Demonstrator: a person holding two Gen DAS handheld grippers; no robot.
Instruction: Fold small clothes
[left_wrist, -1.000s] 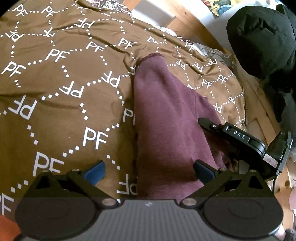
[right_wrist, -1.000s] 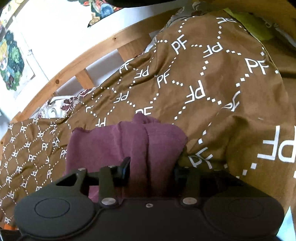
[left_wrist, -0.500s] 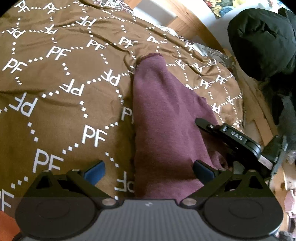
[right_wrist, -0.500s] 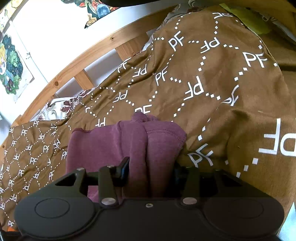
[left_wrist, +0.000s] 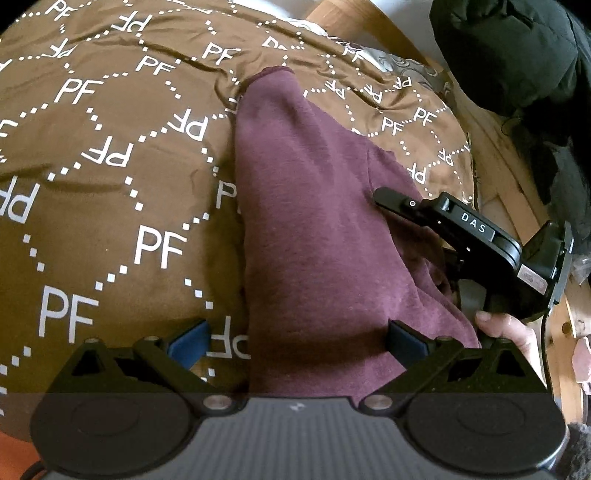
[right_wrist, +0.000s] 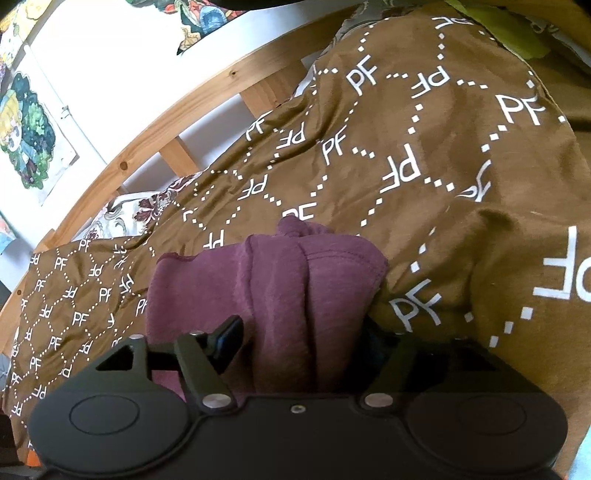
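Maroon garment (left_wrist: 314, 229) laid lengthwise on brown bedspread (left_wrist: 110, 192), folded narrow. Right gripper (right_wrist: 303, 339) jaws just opening, bunched end between them, grip judged released. Left gripper (left_wrist: 295, 339) spread wide, nothing held.

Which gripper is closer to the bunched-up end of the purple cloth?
Right. The right gripper has that bunched end of the purple cloth between its jaws, which have just been opening. The left gripper straddles the flat part, further along.
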